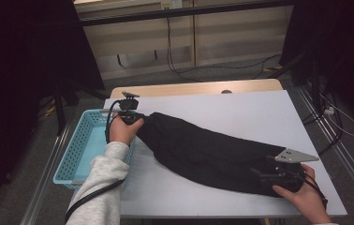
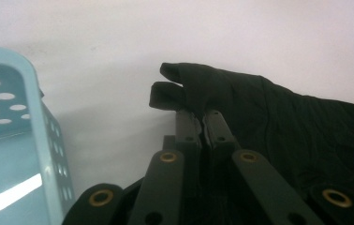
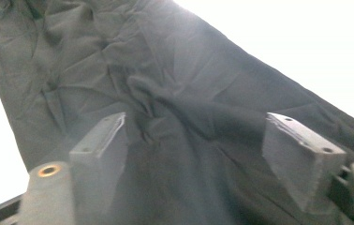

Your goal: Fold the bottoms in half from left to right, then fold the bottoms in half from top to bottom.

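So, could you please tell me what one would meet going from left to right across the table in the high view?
Light blue perforated basket → left tool, shut on one end of the black garment → black garment stretched across the white tabletop → right tool, open over the garment's other end.

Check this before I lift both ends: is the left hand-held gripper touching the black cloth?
Touching. The left gripper view shows the left hand-held gripper with its jaws shut on an edge of the black cloth, fabric bunched past the tips.
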A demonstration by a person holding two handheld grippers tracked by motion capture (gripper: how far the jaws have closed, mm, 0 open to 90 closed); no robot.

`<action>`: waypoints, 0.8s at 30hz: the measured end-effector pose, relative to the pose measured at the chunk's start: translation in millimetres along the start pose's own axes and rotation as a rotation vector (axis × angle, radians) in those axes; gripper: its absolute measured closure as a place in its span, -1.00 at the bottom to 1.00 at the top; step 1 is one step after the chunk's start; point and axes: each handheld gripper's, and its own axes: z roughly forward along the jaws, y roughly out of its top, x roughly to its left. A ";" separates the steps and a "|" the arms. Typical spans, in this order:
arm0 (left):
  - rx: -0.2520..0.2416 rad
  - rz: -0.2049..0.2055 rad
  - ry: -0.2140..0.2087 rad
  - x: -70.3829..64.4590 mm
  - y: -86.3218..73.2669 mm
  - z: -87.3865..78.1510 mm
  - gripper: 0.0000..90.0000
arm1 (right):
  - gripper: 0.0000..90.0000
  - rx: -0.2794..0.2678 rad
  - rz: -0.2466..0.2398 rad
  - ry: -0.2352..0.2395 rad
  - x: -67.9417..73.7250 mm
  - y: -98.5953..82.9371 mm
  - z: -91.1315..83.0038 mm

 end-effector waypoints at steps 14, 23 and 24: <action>0.004 0.007 0.015 -1.6 8.6 -11.1 0.92 | -0.76 -0.018 0.001 0.016 4.0 5.3 4.6; 0.000 0.006 0.036 -0.1 13.1 -17.3 0.92 | -0.77 -0.021 -0.003 0.026 3.4 5.2 4.5; -0.004 0.006 0.038 -0.2 14.0 -18.4 0.92 | -0.77 -0.022 0.000 0.027 3.7 5.4 4.7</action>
